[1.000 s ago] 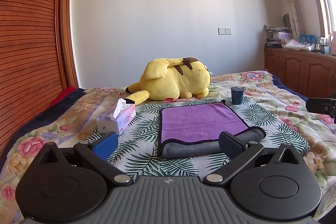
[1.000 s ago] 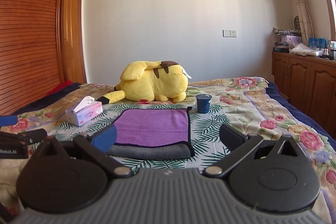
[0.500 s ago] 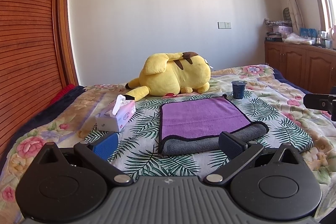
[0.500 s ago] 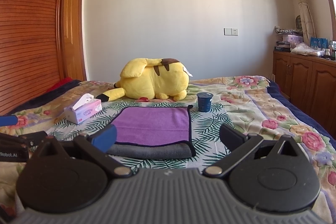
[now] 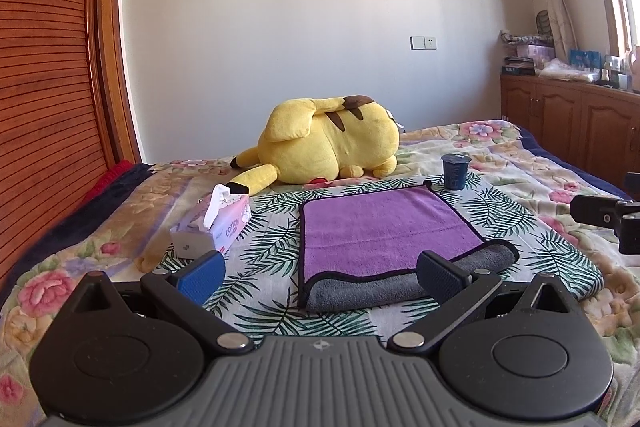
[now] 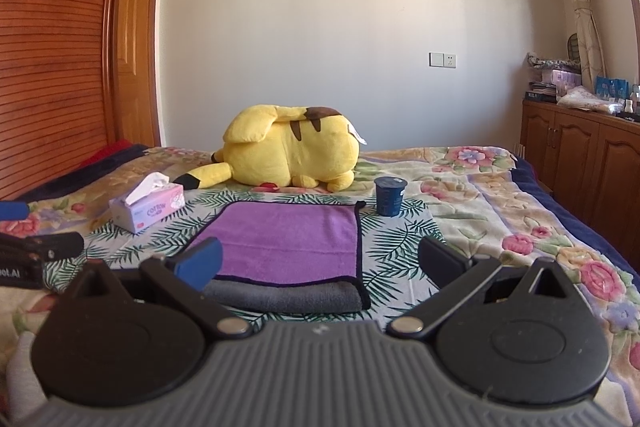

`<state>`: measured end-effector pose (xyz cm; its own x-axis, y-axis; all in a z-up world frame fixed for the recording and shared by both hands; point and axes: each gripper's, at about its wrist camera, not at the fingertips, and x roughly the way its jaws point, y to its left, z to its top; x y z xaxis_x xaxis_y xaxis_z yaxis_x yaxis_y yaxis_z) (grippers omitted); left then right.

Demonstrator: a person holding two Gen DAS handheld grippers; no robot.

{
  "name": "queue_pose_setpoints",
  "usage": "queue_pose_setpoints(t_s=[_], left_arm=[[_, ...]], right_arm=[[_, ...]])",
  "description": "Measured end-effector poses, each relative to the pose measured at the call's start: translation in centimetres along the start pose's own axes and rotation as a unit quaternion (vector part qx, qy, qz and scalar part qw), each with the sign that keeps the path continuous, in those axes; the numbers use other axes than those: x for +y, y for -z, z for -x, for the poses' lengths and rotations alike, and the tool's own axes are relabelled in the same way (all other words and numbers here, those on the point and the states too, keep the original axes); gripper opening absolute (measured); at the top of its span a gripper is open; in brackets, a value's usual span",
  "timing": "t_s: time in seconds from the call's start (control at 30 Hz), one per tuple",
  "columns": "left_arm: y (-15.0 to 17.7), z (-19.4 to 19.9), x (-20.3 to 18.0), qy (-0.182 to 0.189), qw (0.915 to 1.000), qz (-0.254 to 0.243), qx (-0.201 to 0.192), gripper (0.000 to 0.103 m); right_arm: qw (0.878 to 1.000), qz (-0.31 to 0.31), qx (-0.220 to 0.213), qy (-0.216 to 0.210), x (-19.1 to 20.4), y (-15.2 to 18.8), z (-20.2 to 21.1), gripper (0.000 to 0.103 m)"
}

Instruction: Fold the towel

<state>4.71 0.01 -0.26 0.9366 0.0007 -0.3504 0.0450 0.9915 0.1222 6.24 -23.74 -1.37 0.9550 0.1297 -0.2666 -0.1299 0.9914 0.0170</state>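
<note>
A towel, purple on top with a grey underside and black trim, lies folded flat on the bed in the left wrist view (image 5: 380,231) and in the right wrist view (image 6: 288,239). Its grey folded edge faces me. My left gripper (image 5: 320,273) is open and empty, held just short of the towel's near edge. My right gripper (image 6: 320,263) is open and empty, also just short of the near edge. The right gripper's body shows at the right edge of the left wrist view (image 5: 608,217); the left gripper's body shows at the left edge of the right wrist view (image 6: 36,251).
A yellow plush toy (image 5: 332,147) lies behind the towel. A tissue box (image 5: 216,223) stands to its left and a dark blue cup (image 5: 455,171) at its far right corner. The floral bedspread (image 5: 540,167) stretches right toward wooden cabinets (image 5: 580,115).
Both grippers have tilted and drawn back slightly, so the towel sits a little lower and farther in view. Both stay open. The towel has not moved.
</note>
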Motion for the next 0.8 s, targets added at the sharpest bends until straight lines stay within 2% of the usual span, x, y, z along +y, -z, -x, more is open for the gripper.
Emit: queue_pose_setpoints(t_s=[0.2,0.8], left_arm=[[-0.7,-1.8,0.8,0.002,0.9999,0.010,0.012,0.087],[-0.6,-7.2,1.2,0.020,0.9985,-0.001,0.051,0.087]], right_arm=[[1.000,0.005,0.014,-0.008,-0.1,-0.1,-1.8,0.103],[0.998,0.026,0.056,-0.024,-0.4,-0.4,-7.3,0.103]])
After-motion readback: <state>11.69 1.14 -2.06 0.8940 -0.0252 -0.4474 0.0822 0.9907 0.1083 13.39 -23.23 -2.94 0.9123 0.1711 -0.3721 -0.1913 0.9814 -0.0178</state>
